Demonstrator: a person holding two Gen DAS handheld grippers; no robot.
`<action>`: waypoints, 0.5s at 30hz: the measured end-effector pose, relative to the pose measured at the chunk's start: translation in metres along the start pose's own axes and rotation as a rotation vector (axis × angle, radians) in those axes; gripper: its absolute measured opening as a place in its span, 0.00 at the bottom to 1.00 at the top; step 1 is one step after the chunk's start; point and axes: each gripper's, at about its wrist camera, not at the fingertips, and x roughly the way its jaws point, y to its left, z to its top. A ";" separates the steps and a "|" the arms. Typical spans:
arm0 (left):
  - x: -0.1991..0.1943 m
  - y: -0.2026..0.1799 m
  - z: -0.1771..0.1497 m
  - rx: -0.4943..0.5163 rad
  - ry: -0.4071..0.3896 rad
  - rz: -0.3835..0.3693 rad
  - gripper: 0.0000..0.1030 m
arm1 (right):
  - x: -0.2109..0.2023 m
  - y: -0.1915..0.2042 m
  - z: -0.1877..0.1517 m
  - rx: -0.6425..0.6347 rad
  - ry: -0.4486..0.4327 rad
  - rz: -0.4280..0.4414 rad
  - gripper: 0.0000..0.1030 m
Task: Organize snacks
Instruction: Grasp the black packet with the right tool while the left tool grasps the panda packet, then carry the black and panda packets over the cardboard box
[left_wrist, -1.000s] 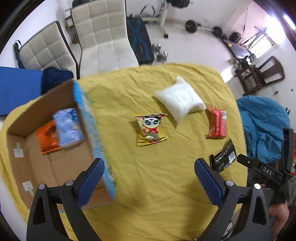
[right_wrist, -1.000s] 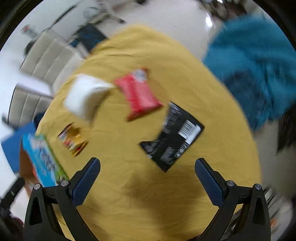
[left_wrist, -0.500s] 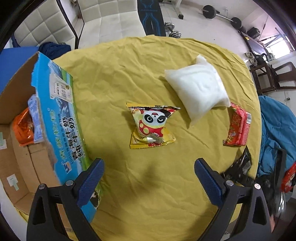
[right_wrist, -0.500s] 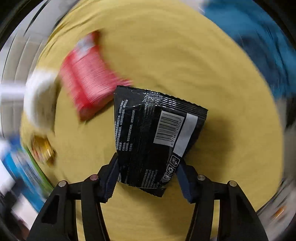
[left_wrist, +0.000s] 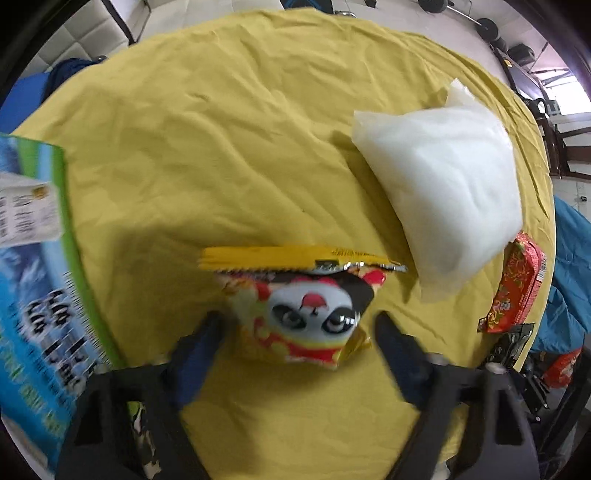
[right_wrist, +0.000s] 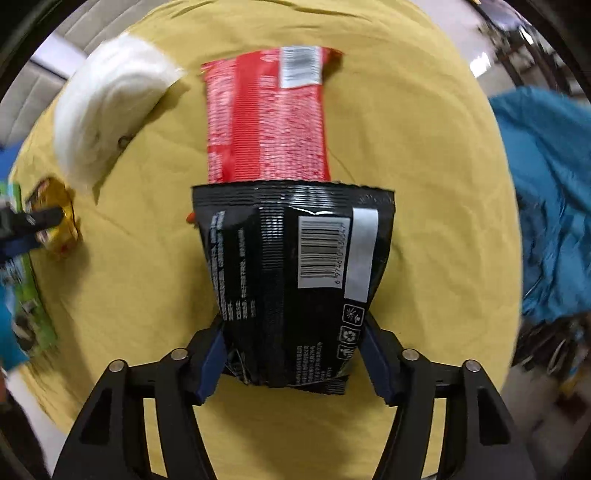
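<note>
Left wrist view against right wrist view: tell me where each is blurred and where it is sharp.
Left wrist view: the fingers and the blue box are smeared, the panda bag soft, the white bag fairly crisp. Right wrist view: the black bag and its barcode are sharp; the red packet, white bag and edges are smeared. Both bulge from the fisheye lens.

The black packet (right_wrist: 291, 280) hides the red packet's (right_wrist: 266, 118) near end, while the printed box (left_wrist: 33, 295) is blurred and cropped at the left edge.
</note>
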 end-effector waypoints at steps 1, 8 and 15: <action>0.004 0.000 0.002 0.003 0.008 -0.007 0.57 | 0.002 -0.003 0.000 0.027 0.001 0.012 0.66; 0.006 -0.004 -0.010 0.028 -0.020 0.005 0.45 | -0.003 -0.016 -0.010 0.055 0.004 0.021 0.56; -0.001 -0.021 -0.063 0.067 -0.001 -0.006 0.44 | -0.010 0.018 -0.039 -0.046 0.019 0.049 0.56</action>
